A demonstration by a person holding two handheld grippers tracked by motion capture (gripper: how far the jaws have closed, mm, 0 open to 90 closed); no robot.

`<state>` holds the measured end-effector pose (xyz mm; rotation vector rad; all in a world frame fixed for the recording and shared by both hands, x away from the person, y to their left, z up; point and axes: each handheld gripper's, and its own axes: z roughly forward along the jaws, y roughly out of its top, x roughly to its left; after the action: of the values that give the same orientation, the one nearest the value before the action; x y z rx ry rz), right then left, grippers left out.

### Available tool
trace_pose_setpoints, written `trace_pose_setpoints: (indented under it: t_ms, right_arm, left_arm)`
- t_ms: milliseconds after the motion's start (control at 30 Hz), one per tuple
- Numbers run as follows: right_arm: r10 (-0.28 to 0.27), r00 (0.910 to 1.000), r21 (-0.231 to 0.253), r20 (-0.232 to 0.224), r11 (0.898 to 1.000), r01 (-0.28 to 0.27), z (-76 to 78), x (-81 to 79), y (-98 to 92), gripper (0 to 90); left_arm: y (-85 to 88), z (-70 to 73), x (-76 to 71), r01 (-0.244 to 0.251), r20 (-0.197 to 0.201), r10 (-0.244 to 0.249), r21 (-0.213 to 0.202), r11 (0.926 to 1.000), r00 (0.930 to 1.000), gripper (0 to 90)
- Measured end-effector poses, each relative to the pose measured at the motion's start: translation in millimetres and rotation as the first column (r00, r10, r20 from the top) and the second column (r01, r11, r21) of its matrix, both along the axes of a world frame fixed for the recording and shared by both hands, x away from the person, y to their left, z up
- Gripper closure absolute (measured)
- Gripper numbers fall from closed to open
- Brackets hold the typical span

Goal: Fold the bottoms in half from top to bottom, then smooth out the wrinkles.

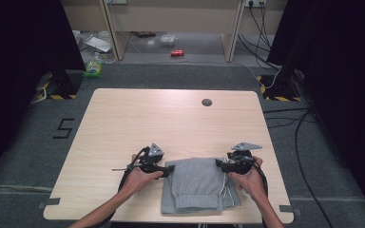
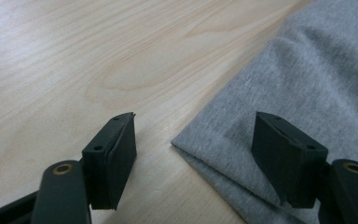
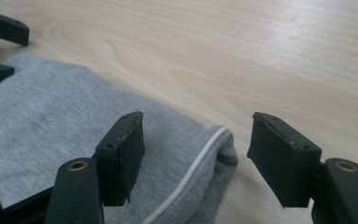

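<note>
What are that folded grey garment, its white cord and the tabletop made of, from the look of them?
The grey garment looks like soft knit jersey, probably cotton fleece: a fine heathered weave, matte, with rounded folds. The white cord seems a smooth braided drawstring, though the braid is too small to confirm. The table shows pale wood grain with a faint sheen; it may be laminate rather than solid wood.

- The table (image 1: 171, 118) is pale wood with a clear grain, smooth, with a soft sheen.
- The grey garment (image 1: 197, 185) is soft knitted cloth, matt and slightly fuzzy, with a smooth white cord (image 3: 191, 172) along its fold.
- The left gripper (image 2: 193, 158) and the right gripper (image 3: 196, 156) have matt black plastic-looking jaws with brass-coloured rivets.
- The floor (image 1: 24, 142) is rough grey carpet.
</note>
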<state>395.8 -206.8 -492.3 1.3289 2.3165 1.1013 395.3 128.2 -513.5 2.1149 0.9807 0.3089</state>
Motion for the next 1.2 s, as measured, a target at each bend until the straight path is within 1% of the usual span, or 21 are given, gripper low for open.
trace_pose_setpoints:
  t_ms: [67,100,133,200,233,267,300,333,400,433,467,500,533,567,600,667,700,833,967,1133,1200]
  right_arm:
    - [0.011,0.9999,0.005,-0.013,1.000,-0.011,-6.4,0.3,-1.0,36.0]
    - [0.011,0.9999,0.005,-0.013,1.000,-0.011,-6.4,0.3,-1.0,36.0]
    - [0.013,0.9995,0.014,-0.027,1.000,-0.013,-9.1,0.2,-2.1,36.3]
    - [0.010,0.9989,0.040,-0.045,0.999,-0.009,-12.3,0.3,-4.6,37.0]
    - [0.013,0.9986,0.060,-0.052,0.998,-0.009,-14.2,0.3,-6.2,38.8]
    - [0.013,0.9986,0.060,-0.052,0.998,-0.009,-14.2,0.3,-6.2,38.8]
    - [0.014,0.9984,0.066,-0.055,0.998,-0.010,-15.2,0.3,-6.4,40.2]
    - [0.014,0.9984,0.066,-0.055,0.998,-0.010,-15.2,0.3,-6.4,40.2]
    - [0.017,0.9984,0.063,-0.054,0.998,-0.014,-15.0,0.2,-5.5,42.6]
    - [0.011,0.9981,0.061,-0.060,0.998,-0.007,-14.5,-0.5,-4.2,43.4]
    - [0.011,0.9981,0.061,-0.060,0.998,-0.007,-14.5,-0.5,-4.2,44.2]
    - [0.009,0.9980,0.067,-0.063,0.998,-0.005,-14.5,0.4,-5.2,47.0]
    - [0.009,0.9980,0.067,-0.063,0.998,-0.005,-14.5,0.4,-5.2,47.0]
    - [-0.001,0.9975,0.088,-0.071,0.996,0.007,-15.0,1.1,-6.3,49.9]
    - [-0.004,0.9971,0.094,-0.075,0.995,0.012,-15.1,1.7,-6.7,51.7]
    - [-0.006,0.9968,0.099,-0.080,0.995,0.013,-15.0,2.3,-7.3,53.6]
    - [-0.008,0.9965,0.106,-0.084,0.994,0.016,-15.2,3.7,-7.6,56.7]
    - [-0.002,0.9969,0.096,-0.078,0.995,0.010,-14.8,3.9,-6.0,59.8]
    - [-0.006,0.9978,0.091,-0.066,0.996,0.012,-14.6,3.1,-3.8,64.3]
    - [-0.013,0.9987,0.080,-0.050,0.997,0.017,-14.3,2.6,-0.3,66.4]
    - [-0.020,0.9987,0.079,-0.047,0.997,0.023,-14.1,2.7,1.5,67.1]
  left_arm:
    - [-2.7,-0.5,-1.3,0.008,0.017,-0.008,0.011,0.9999,0.9998,30.6]
    - [-2.7,-0.5,-1.3,0.008,0.017,-0.008,0.011,0.9999,0.9998,32.1]
    - [-3.0,-0.3,-2.1,0.013,0.017,-0.013,0.010,0.9999,0.9998,32.1]
    - [-3.4,-0.1,-3.7,0.024,0.019,-0.024,0.005,0.9997,0.9995,37.6]
    - [-3.7,-0.1,-4.5,0.028,0.020,-0.028,0.001,0.9996,0.9994,43.7]
    - [-4.2,0.0,-5.6,0.037,0.022,-0.037,-0.001,0.9993,0.9991,43.7]
    - [-5.0,0.3,-6.8,0.042,0.023,-0.042,-0.002,0.9991,0.9989,51.1]
    - [-5.4,0.5,-7.5,0.047,0.022,-0.047,-0.004,0.9989,0.9987,51.1]
    - [-5.3,0.5,-8.4,0.055,0.018,-0.054,-0.011,0.9984,0.9984,56.7]
    - [-5.1,0.0,-8.8,0.053,0.015,-0.053,-0.024,0.9983,0.9985,61.5]
    - [-4.9,-0.2,-9.1,0.055,0.012,-0.054,-0.031,0.9980,0.9985,61.5]
    - [-4.7,-0.4,-9.3,0.058,0.010,-0.057,-0.038,0.9976,0.9983,67.3]
    - [-4.7,-0.6,-9.6,0.060,0.010,-0.060,-0.043,0.9973,0.9981,67.3]
    - [-4.8,-0.8,-10.1,0.061,0.010,-0.061,-0.050,0.9968,0.9981,73.0]
    - [-4.9,-0.9,-10.5,0.063,0.011,-0.062,-0.055,0.9965,0.9980,75.3]
    - [-5.0,-1.0,-11.1,0.066,0.020,-0.065,-0.055,0.9963,0.9977,76.8]
    - [-4.7,-1.2,-11.0,0.064,0.019,-0.063,-0.061,0.9961,0.9979,78.6]
    - [-2.5,-1.2,-9.2,0.059,0.005,-0.059,-0.077,0.9953,0.9982,80.1]
    - [-2.1,-1.3,-9.1,0.060,0.010,-0.060,-0.076,0.9953,0.9982,80.9]
    - [0.2,-1.2,-8.5,0.056,0.017,-0.054,-0.074,0.9957,0.9984,81.4]
    - [0.6,-0.8,-8.5,0.055,0.033,-0.053,-0.062,0.9966,0.9981,81.9]
